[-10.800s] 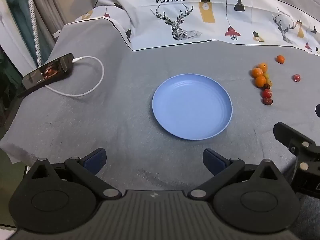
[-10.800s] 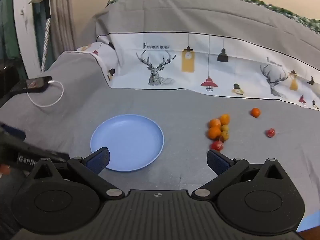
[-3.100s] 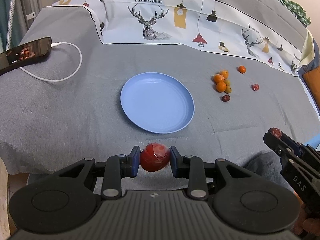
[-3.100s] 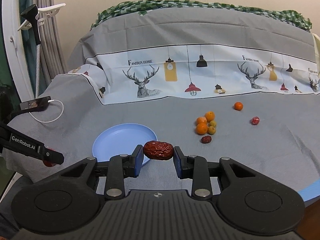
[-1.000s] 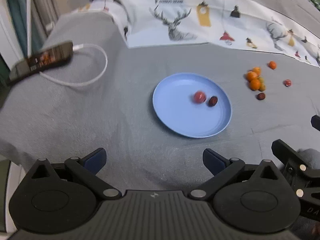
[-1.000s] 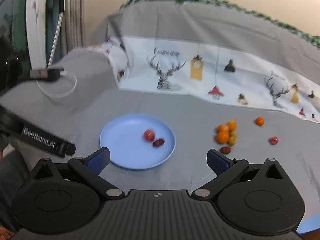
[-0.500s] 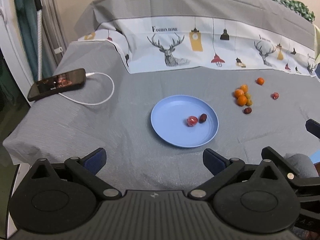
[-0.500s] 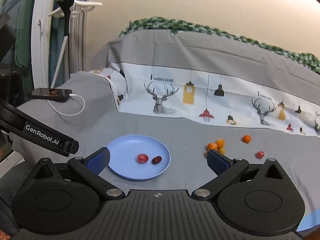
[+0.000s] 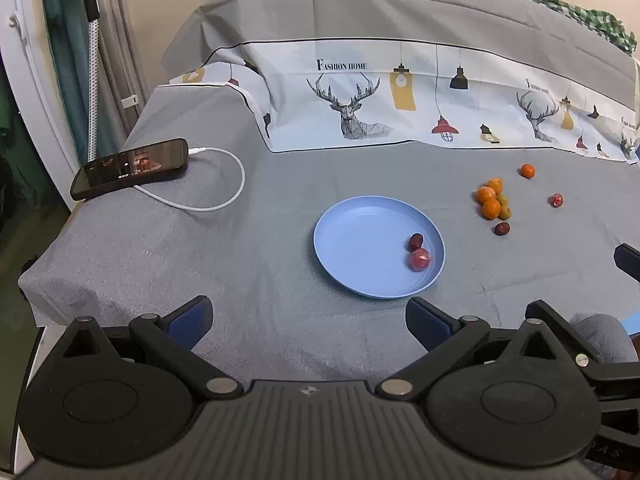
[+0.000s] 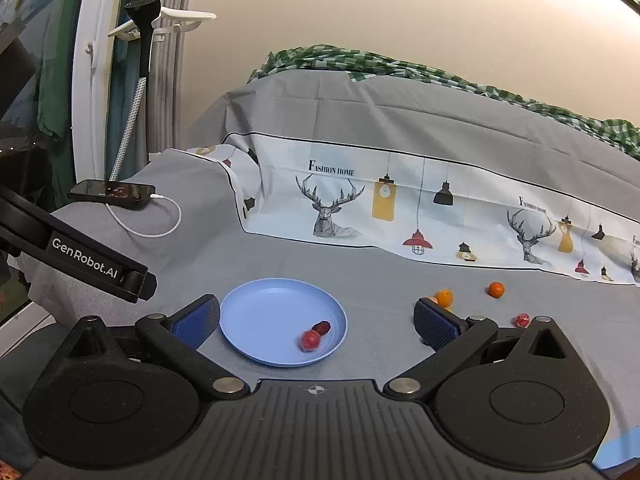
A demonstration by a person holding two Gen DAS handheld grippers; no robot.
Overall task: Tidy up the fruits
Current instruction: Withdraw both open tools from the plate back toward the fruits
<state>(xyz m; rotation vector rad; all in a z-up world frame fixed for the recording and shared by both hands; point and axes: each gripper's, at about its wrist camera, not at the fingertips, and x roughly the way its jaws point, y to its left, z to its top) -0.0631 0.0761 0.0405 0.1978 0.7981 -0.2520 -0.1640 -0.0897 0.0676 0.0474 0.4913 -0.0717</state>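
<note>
The left gripper (image 9: 307,322) is held wide open and empty above the near edge of a bed covered with a grey sheet (image 9: 280,184). The right gripper (image 10: 317,322) is likewise spread wide with nothing between its blue pads (image 10: 198,319).

A light blue plate (image 9: 360,236) lies on the sheet, just beyond the left gripper and slightly to the right of its midline. Two fruits are seen in the right part of the plate: a round red fruit (image 9: 419,260) near the rim and a darker red date (image 9: 416,242) just beyond it, the two close together or touching. In the right wrist view the same plate (image 10: 264,312) is framed between the open fingers, with the red fruit (image 10: 310,340) and the date (image 10: 322,327) at its near right side.

The remaining fruits lie on the sheet to the right of the plate, well away from both grippers. A tight cluster of small oranges (image 9: 490,200) is mixed with a couple of yellow-green fruits; a second dark date (image 9: 502,229) sits just near of it. A single orange (image 9: 527,171) lies farther off, and a small red fruit (image 9: 556,200) lies to the right.

At the far left a phone (image 9: 130,168) is plugged into a white cable (image 9: 228,196). A printed cloth with deer and lamps (image 9: 400,96) is draped across the far side.
</note>
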